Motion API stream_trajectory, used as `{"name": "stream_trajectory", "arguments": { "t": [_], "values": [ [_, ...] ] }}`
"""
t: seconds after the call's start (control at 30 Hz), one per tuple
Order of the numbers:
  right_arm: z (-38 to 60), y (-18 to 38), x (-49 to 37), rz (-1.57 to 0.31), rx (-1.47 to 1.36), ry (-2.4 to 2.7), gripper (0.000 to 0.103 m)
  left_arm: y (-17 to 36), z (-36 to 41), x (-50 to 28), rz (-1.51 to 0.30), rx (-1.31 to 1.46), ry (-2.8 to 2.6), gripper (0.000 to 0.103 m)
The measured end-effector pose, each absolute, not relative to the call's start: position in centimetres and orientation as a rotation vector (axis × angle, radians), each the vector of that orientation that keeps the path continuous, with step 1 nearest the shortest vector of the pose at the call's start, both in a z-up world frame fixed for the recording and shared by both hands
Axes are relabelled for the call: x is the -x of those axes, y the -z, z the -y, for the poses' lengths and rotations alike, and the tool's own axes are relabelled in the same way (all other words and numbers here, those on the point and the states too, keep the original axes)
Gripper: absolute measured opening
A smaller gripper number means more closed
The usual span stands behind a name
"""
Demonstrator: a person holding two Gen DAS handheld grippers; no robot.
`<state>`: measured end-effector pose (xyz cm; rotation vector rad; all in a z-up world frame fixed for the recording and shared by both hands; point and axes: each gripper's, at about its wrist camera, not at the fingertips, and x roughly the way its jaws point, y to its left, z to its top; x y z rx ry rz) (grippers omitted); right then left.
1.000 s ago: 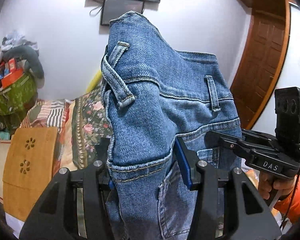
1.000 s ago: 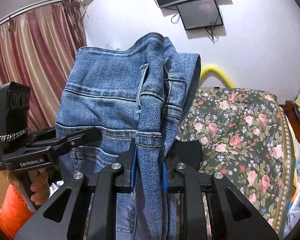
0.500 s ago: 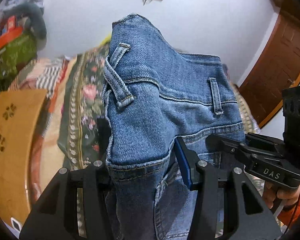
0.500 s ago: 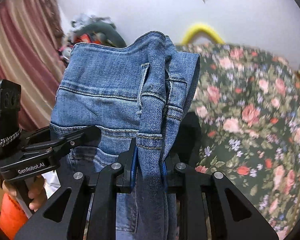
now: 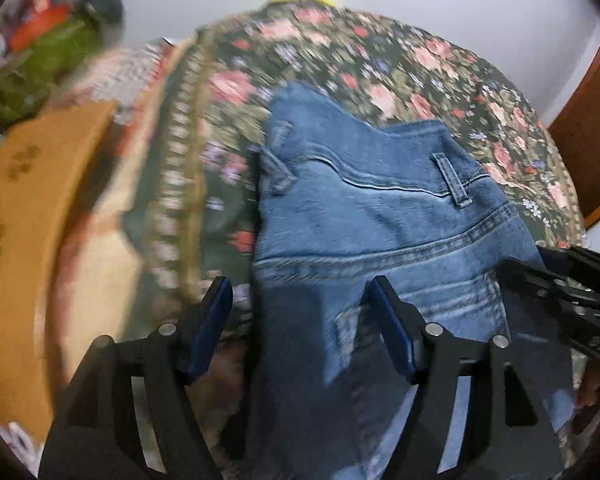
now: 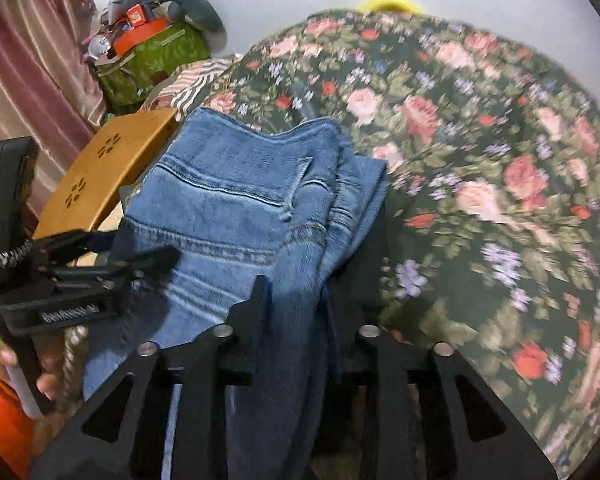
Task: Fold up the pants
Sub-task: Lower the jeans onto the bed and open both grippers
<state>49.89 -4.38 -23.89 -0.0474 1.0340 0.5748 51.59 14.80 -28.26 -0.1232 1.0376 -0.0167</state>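
Blue denim pants (image 5: 364, 216) hang by the waistband over the floral bedspread (image 5: 380, 64). My left gripper (image 5: 300, 320) has its blue-padded jaws spread wide, with the left waist corner loose between them. My right gripper (image 6: 296, 292) is shut on the right waist edge of the pants (image 6: 236, 184), which bunches in folds between the jaws. Each gripper shows in the other's view, the right (image 5: 560, 300) and the left (image 6: 80, 276). The legs hang below, out of sight.
The floral bedspread (image 6: 480, 140) fills the area ahead. A wooden board (image 6: 104, 168) lies at its left edge. A green bag piled with clutter (image 6: 152, 52) stands by the pink curtain (image 6: 28, 80). A wooden door (image 5: 588, 132) is at the right.
Both grippers tipped down from the wall toward the bed. The left gripper opened and let go of the waistband. The right stays shut on the denim.
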Motion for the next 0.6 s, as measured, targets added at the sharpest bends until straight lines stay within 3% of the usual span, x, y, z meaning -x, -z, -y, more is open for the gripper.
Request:
{"name": "stream_trajectory", "arguments": {
  "t": [0.17,0.6],
  "values": [
    [7.0,20.4,-46.8,-0.94,0.026,-0.586,0.032,23.0,-14.7,-47.8,-0.948,0.059,0.002,0.07],
    [14.5,0.3,-28.8,-0.417,-0.096,-0.687,0.032,2.9,-7.3,-28.8,-0.501,-0.019,0.051,0.073]
  ]
}}
